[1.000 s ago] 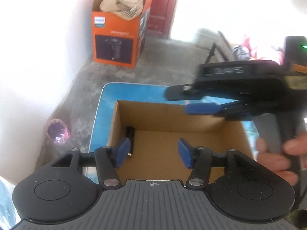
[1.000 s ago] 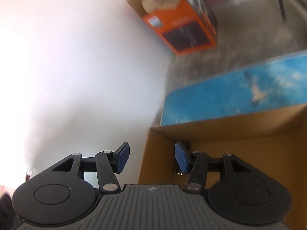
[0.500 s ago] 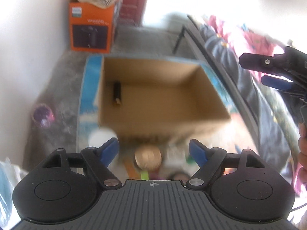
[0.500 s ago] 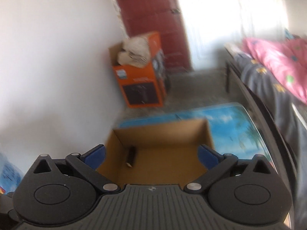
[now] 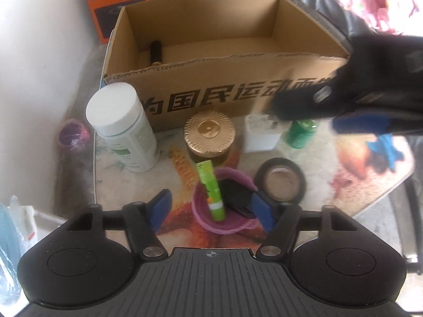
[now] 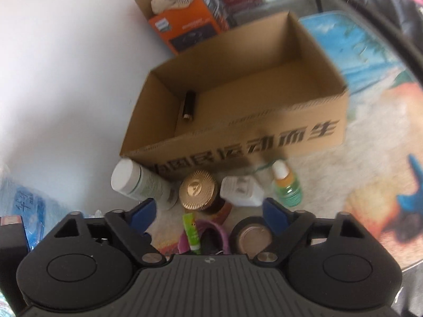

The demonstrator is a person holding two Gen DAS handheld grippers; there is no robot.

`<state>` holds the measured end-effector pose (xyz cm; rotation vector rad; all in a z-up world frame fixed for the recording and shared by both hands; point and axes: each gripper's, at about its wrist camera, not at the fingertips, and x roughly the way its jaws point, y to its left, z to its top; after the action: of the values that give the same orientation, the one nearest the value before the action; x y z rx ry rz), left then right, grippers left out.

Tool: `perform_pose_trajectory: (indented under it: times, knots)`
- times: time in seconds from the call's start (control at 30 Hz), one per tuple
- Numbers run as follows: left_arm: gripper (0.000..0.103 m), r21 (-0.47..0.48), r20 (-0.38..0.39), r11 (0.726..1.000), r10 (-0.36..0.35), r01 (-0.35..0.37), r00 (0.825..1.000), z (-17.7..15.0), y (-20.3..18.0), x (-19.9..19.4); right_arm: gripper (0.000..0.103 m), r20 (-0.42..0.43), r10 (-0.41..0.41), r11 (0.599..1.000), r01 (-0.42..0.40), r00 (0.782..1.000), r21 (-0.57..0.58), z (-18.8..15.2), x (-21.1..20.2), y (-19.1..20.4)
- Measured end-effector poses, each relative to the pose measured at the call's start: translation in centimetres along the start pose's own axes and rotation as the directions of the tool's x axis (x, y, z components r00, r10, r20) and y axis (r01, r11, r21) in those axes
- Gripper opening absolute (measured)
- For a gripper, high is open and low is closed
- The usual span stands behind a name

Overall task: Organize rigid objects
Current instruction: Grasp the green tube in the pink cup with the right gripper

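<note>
cardboard box [image 5: 211, 79] holds one dark cylinder [image 5: 156, 52] so far. left gripper [image 5: 211, 208], jaws just narrowing yet clasping nothing, straddles the green tube [image 5: 210, 190] in the pink cup [image 5: 224, 227]; right gripper [image 6: 208, 211] hangs released. pinch the tube mid-length, then lift straight up.

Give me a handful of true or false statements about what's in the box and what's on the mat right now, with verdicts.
1. The open brown cardboard box holds one small black cylinder. True.
2. The white-capped white plastic bottle lies inside the box. False: it stands outside, at the box's near left corner.
3. The lime-green tube leans in the small pink cup. True.
4. The jar with the ribbed gold lid is shut. True.
5. The left hand-held gripper clamps the roll of black tape. False: its jaws are open around the pink cup, and the tape lies apart.
</note>
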<state>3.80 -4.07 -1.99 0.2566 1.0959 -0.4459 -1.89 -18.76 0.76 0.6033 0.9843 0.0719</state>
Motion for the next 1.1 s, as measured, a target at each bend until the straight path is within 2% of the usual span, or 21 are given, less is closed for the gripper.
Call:
perform_pose_trajectory:
  times: [0.03,0.1,0.2,0.33,0.43,0.7,0.93,1.1]
  knots:
    - [0.059,-0.002,0.000,1.000,0.003,-0.003,1.000,-0.1,0.1,0.3,0.076,-0.021,0.012,1.000,-0.012,1.000,0.005,0.0,0.9,0.1]
    - [0.055,-0.002,0.006,1.000,0.009,-0.009,1.000,-0.1,0.1,0.7,0.071,-0.054,0.030,1.000,-0.030,0.998,0.001,0.0,2.4,0.4]
    - [0.043,0.016,0.012,0.999,0.030,-0.030,0.999,-0.2,-0.1,1.7,0.064,-0.094,0.050,0.998,-0.052,0.994,-0.017,0.1,4.3,0.9]
    - [0.029,0.037,0.018,0.999,0.038,-0.038,0.999,0.0,-0.2,2.3,0.047,-0.139,0.061,0.996,-0.069,0.988,-0.049,0.2,6.1,1.7]
    - [0.024,0.044,0.018,0.999,0.025,-0.025,1.000,0.2,-0.3,2.8,0.040,-0.166,0.063,0.995,-0.075,0.984,-0.069,0.2,7.1,2.2]
    - [0.019,0.024,0.007,1.000,0.006,-0.006,1.000,0.8,0.0,3.9,0.035,-0.230,0.058,0.994,-0.078,0.972,-0.076,0.3,9.0,2.6]
    - [0.015,0.009,0.014,1.000,0.009,-0.010,1.000,0.5,0.2,3.7,0.016,-0.239,0.078,0.993,-0.097,0.968,-0.070,0.4,9.5,2.8]
    - [0.014,0.003,0.036,1.000,0.019,-0.019,0.999,0.1,0.2,2.6,0.016,-0.221,0.095,0.990,-0.115,0.971,-0.081,0.2,8.9,3.3]
